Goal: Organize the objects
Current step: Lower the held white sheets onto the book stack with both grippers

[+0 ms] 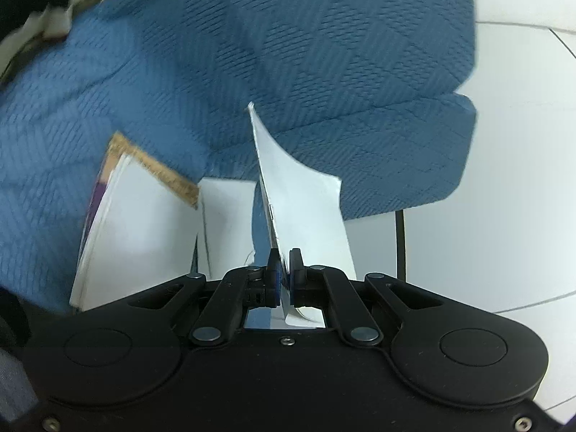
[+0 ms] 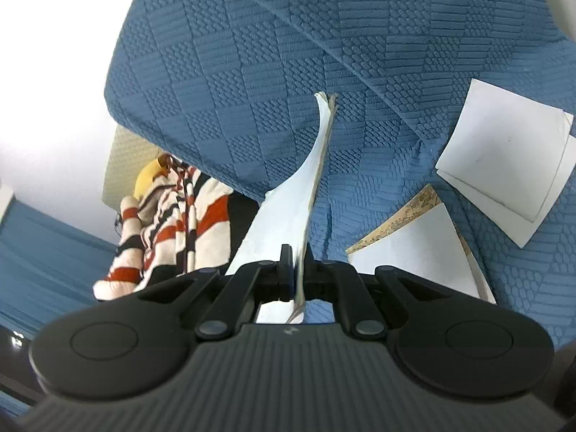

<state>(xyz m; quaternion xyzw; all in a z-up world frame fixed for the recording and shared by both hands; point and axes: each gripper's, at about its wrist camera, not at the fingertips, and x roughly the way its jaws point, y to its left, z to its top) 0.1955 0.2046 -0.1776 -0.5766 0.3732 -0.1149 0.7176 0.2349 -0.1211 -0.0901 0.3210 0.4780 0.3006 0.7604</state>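
My left gripper (image 1: 284, 262) is shut on a thin white paper booklet (image 1: 302, 201) that stands edge-on and curls to the right. My right gripper (image 2: 297, 262) is shut on a thin white booklet (image 2: 284, 216) of several pages, which bends leftward. Both are held above a blue textured sofa (image 2: 288, 54). A book with a cork-patterned cover (image 2: 410, 248) lies open on the seat, white pages up, and shows at lower left in the left wrist view (image 1: 140, 223). Two overlapping white sheets (image 2: 504, 158) lie on the cushion beyond the book.
A red, white and black striped garment (image 2: 172, 223) with a yellow object (image 2: 147, 176) above it lies left of the sofa cushion. White floor tiles (image 1: 504, 180) spread to the right of the sofa (image 1: 324, 54). A dark thin leg (image 1: 399, 244) stands under its edge.
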